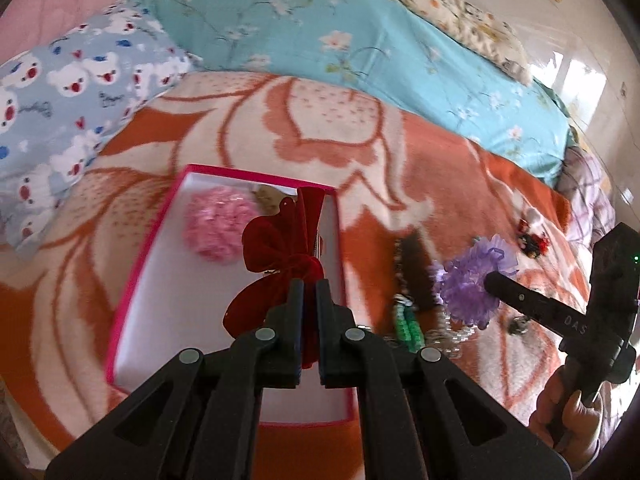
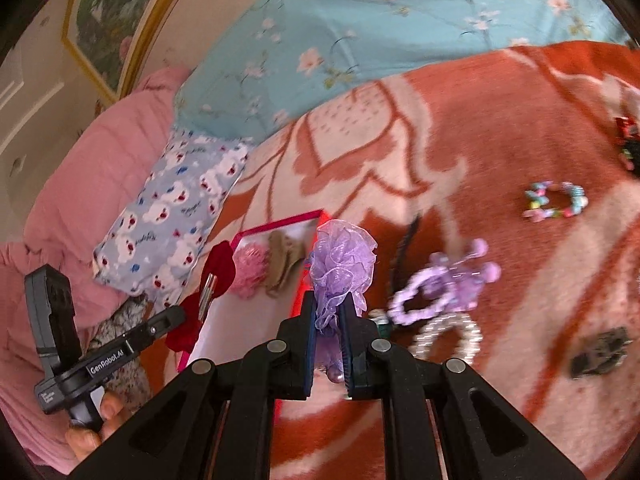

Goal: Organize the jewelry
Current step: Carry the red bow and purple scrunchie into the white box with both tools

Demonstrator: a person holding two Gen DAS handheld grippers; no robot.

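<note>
My left gripper (image 1: pixel 309 286) is shut on a red velvet bow clip (image 1: pixel 280 248) and holds it over the pink-rimmed white box (image 1: pixel 132 280). In the box lie a pink scrunchie (image 1: pixel 218 224) and a beige hair piece (image 1: pixel 270 196). My right gripper (image 2: pixel 329 300) is shut on a purple organza scrunchie (image 2: pixel 342 264), held above the blanket by the box's right rim (image 2: pixel 280 222). The right gripper also shows in the left wrist view (image 1: pixel 490 282), with the purple scrunchie (image 1: pixel 472 280).
On the orange and cream blanket (image 2: pixel 480 100) lie a lilac scrunchie (image 2: pixel 420 304), a pearl bracelet (image 2: pixel 448 336), a colourful bead bracelet (image 2: pixel 554 200), a dark clip (image 2: pixel 600 348), a black comb (image 2: pixel 406 248), green beads (image 1: pixel 408 326) and red-black clips (image 1: pixel 532 238). Pillows (image 1: pixel 280 20) lie behind.
</note>
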